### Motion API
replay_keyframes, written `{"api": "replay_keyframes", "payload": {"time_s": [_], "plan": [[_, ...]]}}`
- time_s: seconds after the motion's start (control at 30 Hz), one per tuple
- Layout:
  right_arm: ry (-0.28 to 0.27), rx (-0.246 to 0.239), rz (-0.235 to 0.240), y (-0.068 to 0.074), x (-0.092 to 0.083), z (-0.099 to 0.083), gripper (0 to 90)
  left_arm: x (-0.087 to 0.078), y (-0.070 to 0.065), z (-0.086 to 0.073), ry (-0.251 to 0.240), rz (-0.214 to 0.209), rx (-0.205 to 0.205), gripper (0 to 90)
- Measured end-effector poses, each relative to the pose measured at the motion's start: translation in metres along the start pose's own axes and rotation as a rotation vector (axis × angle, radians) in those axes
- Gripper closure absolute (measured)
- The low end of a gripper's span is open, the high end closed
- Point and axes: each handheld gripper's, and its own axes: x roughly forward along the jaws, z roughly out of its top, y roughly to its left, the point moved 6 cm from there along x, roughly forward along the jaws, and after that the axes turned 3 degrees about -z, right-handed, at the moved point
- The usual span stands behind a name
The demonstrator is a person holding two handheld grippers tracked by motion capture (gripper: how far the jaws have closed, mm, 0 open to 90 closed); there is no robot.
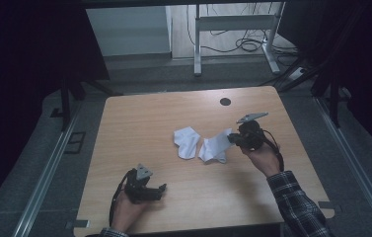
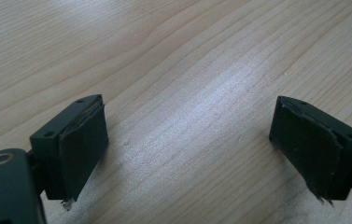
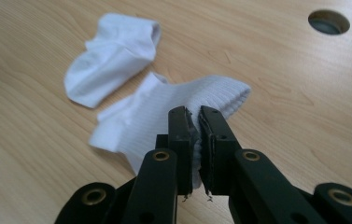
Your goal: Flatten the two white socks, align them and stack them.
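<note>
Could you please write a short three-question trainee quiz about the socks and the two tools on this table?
1. True or false: the right tool is clamped on the cuff of a white sock.
2. How many socks lie on the table?
3. The left tool is: A) gripping a sock, B) open over bare wood, C) holding a cable.

Key
1. True.
2. Two; the second sock lies apart, untouched.
3. B.
</note>
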Motion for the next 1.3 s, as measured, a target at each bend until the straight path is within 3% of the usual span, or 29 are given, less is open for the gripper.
{"api": "replay_keyframes", "payload": {"time_s": [0.47,1.0,1.17,1.27,1.3], "plan": [[-0.057,-0.078,0.058,0.035,-0.039,0.040,83.7,0.000,0.001,0.000,-0.001,0.000,0.008,11.4],[-0.146,-0.222,0.147,0.100,-0.087,0.086,83.8,0.000,0.000,0.000,0.003,-0.001,0.000,11.4],[-0.197,-0.229,0.160,0.104,-0.113,0.097,83.7,0.000,0.001,0.000,0.003,-0.001,0.006,11.4],[-0.200,-0.221,0.157,0.100,-0.117,0.096,83.7,0.000,0.001,0.000,0.003,-0.001,0.006,11.4],[-0.184,-0.203,0.152,0.093,-0.112,0.087,83.7,0.000,0.000,0.000,0.004,-0.001,0.000,11.4]]}}
